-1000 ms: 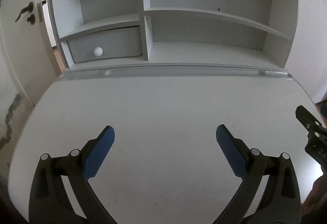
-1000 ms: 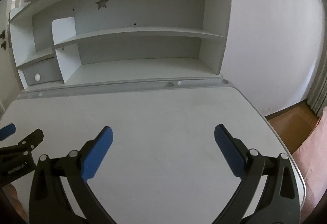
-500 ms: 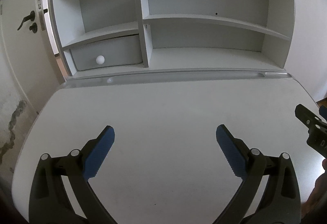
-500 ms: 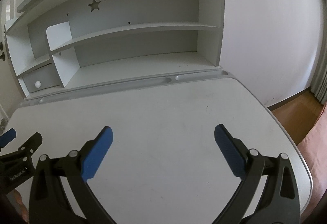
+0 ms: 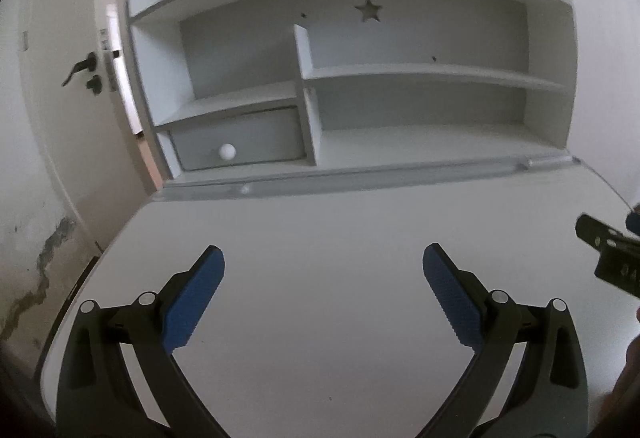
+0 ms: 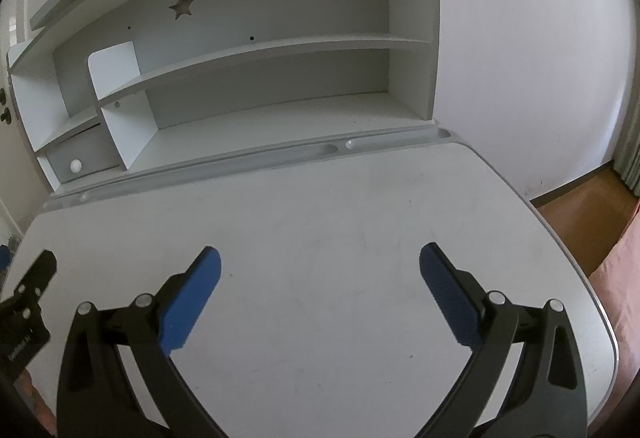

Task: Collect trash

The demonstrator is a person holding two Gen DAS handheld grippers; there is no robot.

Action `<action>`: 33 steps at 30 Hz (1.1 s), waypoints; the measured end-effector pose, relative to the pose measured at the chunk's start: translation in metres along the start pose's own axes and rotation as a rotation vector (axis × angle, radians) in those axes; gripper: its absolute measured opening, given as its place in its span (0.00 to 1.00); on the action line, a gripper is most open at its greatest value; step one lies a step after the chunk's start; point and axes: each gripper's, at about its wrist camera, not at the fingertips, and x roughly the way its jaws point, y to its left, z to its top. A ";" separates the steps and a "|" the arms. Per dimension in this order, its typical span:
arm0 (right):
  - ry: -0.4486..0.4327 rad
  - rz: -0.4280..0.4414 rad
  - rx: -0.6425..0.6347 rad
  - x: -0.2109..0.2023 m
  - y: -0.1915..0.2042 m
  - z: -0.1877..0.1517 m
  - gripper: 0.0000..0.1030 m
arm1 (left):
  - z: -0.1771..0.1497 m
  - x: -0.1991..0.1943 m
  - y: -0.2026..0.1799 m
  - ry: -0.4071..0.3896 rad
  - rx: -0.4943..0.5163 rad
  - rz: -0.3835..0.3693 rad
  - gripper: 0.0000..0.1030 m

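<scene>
White desk [image 6: 320, 222] with shelf unit [image 6: 248, 50] at the far edge; its drawer [image 5: 240, 142] sits at the far left. Left gripper [image 5: 323, 278] and right gripper [image 6: 320, 276] hover side by side over the near desktop, jaws spread wide, nothing between them. No trash shows in either view; its location cannot be told.

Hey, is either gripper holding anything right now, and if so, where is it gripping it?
Nothing is held. The left gripper and the right gripper are both open over the bare desk.
</scene>
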 end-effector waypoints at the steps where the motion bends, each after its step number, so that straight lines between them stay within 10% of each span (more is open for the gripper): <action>1: 0.002 0.000 0.002 0.000 0.000 0.000 0.93 | 0.001 0.001 0.000 0.016 -0.007 -0.024 0.94; 23: 0.017 0.005 0.008 0.001 -0.002 0.000 0.93 | -0.007 0.011 0.006 0.114 -0.039 -0.082 0.94; 33: 0.106 -0.007 0.024 0.016 -0.005 0.000 0.93 | -0.017 0.050 0.010 0.312 -0.035 -0.096 0.94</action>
